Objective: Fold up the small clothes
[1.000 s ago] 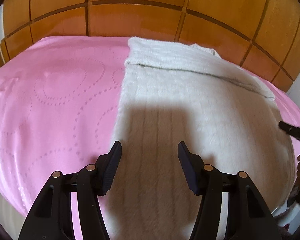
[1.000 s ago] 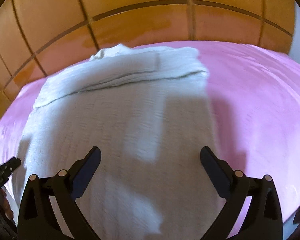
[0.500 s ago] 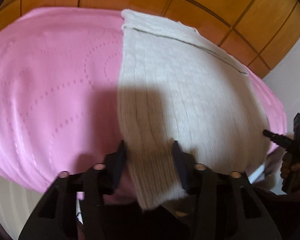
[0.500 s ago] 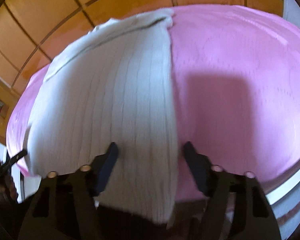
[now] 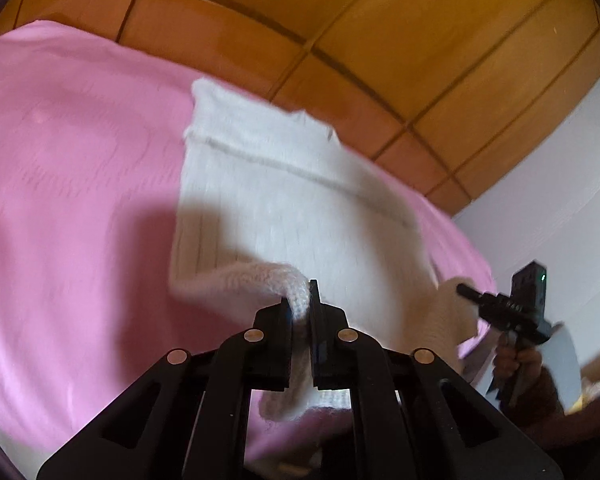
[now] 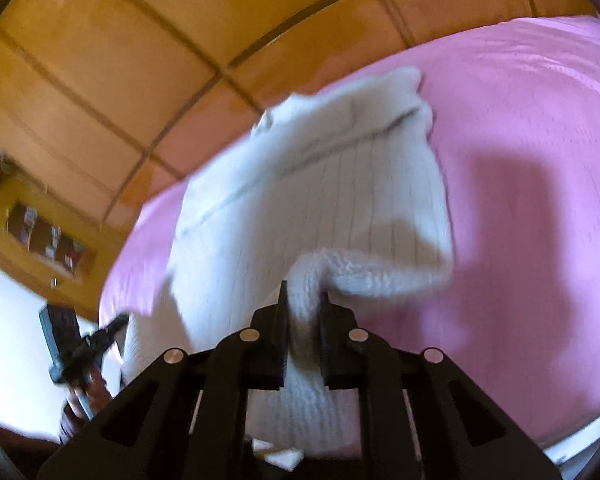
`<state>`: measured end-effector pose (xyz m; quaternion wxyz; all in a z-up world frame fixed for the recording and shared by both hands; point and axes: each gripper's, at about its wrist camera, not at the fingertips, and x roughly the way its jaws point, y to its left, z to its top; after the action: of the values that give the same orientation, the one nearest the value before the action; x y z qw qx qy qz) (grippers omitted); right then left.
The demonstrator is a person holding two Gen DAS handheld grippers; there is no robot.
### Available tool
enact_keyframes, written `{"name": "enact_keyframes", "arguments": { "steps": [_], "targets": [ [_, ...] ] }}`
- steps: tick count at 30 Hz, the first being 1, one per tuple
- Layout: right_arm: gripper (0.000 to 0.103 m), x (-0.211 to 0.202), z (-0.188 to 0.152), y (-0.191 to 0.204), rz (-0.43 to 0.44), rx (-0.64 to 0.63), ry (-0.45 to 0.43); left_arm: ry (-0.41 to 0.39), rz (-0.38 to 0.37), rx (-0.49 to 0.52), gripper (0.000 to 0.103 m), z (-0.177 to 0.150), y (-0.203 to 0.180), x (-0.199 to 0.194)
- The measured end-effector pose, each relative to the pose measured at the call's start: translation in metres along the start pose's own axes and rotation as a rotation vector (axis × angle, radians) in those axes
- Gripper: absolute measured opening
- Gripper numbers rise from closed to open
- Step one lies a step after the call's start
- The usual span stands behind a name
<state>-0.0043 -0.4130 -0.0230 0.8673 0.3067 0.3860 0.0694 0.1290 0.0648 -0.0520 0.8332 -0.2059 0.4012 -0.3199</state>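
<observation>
The left gripper [image 5: 300, 304] has just closed and pinches a near corner of the white ribbed knit garment [image 5: 292, 200], and the right gripper [image 6: 304, 304] has closed likewise on the other near corner, both lifted off the pink bedspread [image 5: 68, 200] at frame centre. Behind stands a wooden panelled headboard [image 5: 340, 20]. Only the right view shows a wooden shelf [image 6: 40, 236] at left; the left view shows a white wall [image 5: 560, 200] at right.

Both claws are matte black plastic: the left claw [image 5: 300, 308] and right claw [image 6: 304, 304] each have two flat fingers on angular linkage arms with cut-out windows and four round silver pins.
</observation>
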Motion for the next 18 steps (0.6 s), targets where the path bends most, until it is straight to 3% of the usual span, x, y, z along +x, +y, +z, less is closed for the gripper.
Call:
{"name": "enact_keyframes", "arguments": {
  "steps": [5,10,11,12,14,18],
  "targets": [
    [0.011,0.038,0.036,-0.011,-0.072,0.036,-0.015,-0.019,-0.003,-0.075,0.006,0.053,0.012,0.043],
    [0.017,0.057,0.065,-0.026,-0.075,0.080,-0.017,-0.006,0.077,-0.167,0.006,0.091,0.030,0.072],
    [0.028,0.053,0.068,-0.031,-0.062,0.093,-0.021,-0.007,0.079,-0.198,0.011,0.096,0.036,0.074],
    [0.054,0.051,0.071,-0.034,-0.046,0.113,-0.033,-0.017,0.086,-0.226,0.031,0.099,0.041,0.072],
    [0.074,0.039,0.076,-0.041,-0.016,0.155,-0.088,-0.077,0.136,-0.281,0.070,0.101,0.051,0.061],
    [0.082,0.021,0.077,-0.052,-0.022,0.175,-0.120,-0.093,0.123,-0.272,0.071,0.090,0.065,0.041]
  ]
}}
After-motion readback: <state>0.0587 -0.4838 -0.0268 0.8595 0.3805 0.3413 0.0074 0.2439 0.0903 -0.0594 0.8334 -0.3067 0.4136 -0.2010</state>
